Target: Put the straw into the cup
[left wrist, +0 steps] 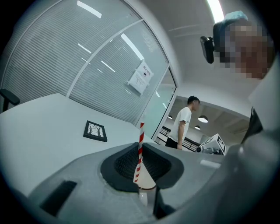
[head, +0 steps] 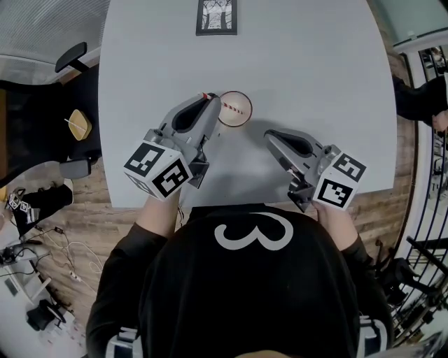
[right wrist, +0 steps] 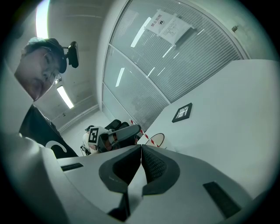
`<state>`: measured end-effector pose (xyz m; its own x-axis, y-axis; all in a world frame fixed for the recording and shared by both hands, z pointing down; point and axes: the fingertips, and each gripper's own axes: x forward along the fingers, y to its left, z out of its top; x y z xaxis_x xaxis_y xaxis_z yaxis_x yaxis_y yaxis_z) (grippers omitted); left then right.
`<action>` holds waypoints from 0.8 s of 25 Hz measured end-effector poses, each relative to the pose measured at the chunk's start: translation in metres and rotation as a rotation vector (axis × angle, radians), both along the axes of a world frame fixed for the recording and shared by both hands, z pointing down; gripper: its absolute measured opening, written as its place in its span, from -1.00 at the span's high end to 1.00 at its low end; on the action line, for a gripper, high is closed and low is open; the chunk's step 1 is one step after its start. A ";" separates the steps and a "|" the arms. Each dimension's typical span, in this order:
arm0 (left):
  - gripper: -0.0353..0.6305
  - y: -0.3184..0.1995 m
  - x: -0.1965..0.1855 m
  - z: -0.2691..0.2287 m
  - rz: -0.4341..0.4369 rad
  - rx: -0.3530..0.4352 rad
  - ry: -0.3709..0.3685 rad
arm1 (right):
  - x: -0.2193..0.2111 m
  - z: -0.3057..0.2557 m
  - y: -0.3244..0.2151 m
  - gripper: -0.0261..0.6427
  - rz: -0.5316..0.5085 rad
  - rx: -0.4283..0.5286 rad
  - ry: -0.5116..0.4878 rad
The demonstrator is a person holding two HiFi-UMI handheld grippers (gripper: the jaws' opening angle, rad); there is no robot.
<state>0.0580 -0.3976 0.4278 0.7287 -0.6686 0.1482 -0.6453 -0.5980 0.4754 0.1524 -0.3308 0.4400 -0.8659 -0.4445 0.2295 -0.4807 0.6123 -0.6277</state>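
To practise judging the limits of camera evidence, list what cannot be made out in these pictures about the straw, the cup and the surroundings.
- How deep the straw reaches into the cup: the head view looks straight down, and in the left gripper view the left gripper covers most of the cup.
- Print on the wall sheet: too small in both gripper views.
- Framed picture: its top is cut off by the head view's edge.

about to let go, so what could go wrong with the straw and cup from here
The straw leans across the cup, pinched by the left gripper; released at that slant, it might tip out over the rim.
The right gripper is shut and apart from the cup, so nothing steadies it; a nudge could slide or topple it.
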 end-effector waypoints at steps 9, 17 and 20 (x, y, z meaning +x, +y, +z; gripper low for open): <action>0.79 0.001 -0.007 0.005 0.005 -0.004 0.035 | 0.004 0.007 0.005 0.88 0.020 -0.012 0.000; 0.78 0.000 -0.018 0.014 -0.029 -0.039 0.062 | 0.000 0.009 0.007 0.89 0.013 -0.018 0.001; 0.64 0.001 -0.021 0.014 -0.025 -0.043 0.073 | -0.003 0.009 0.008 0.89 0.012 -0.021 0.001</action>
